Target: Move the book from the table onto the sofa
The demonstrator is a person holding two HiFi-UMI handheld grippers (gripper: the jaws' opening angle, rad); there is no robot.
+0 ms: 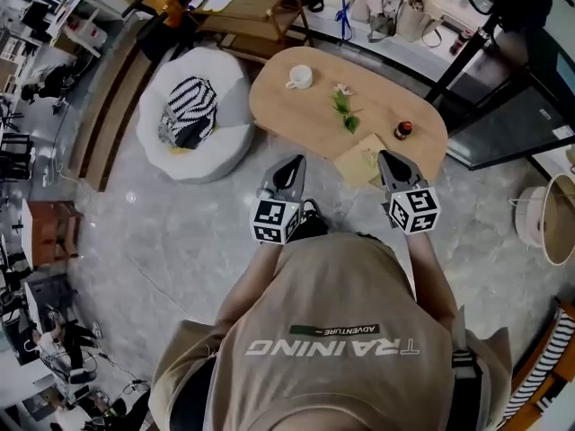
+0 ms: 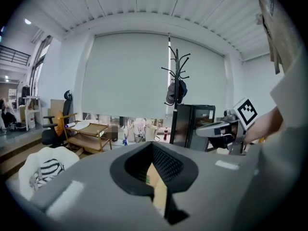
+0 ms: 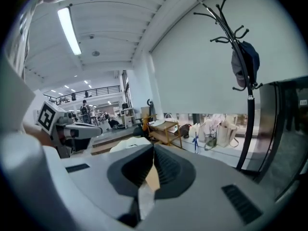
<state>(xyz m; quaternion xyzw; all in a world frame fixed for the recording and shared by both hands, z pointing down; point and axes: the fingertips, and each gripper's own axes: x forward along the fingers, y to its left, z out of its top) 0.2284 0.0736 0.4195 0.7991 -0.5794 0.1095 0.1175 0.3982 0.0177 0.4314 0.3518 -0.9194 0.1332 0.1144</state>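
Note:
A thin tan book [image 1: 362, 162] lies flat at the near edge of the oval wooden table [image 1: 296, 115]. The sofa [image 1: 225, 142] is a round white floor seat left of the table, with a striped cushion [image 1: 189, 110] on it; the left gripper view shows the sofa [image 2: 45, 170] at lower left. My left gripper [image 1: 296, 162] hangs over the floor just short of the table edge, jaws together with nothing held. My right gripper [image 1: 386, 156] points at the book's right edge, also shut and empty. Each gripper view shows its own closed jaws: the left gripper [image 2: 152, 146] and the right gripper [image 3: 153, 148].
On the table stand a white cup [image 1: 299, 77], a green sprig [image 1: 345, 108] and a small red object [image 1: 403, 130]. A wooden trolley [image 1: 243, 7] stands behind it, a dark cabinet [image 1: 512, 97] to the right, and a coat stand [image 2: 175, 90] beyond.

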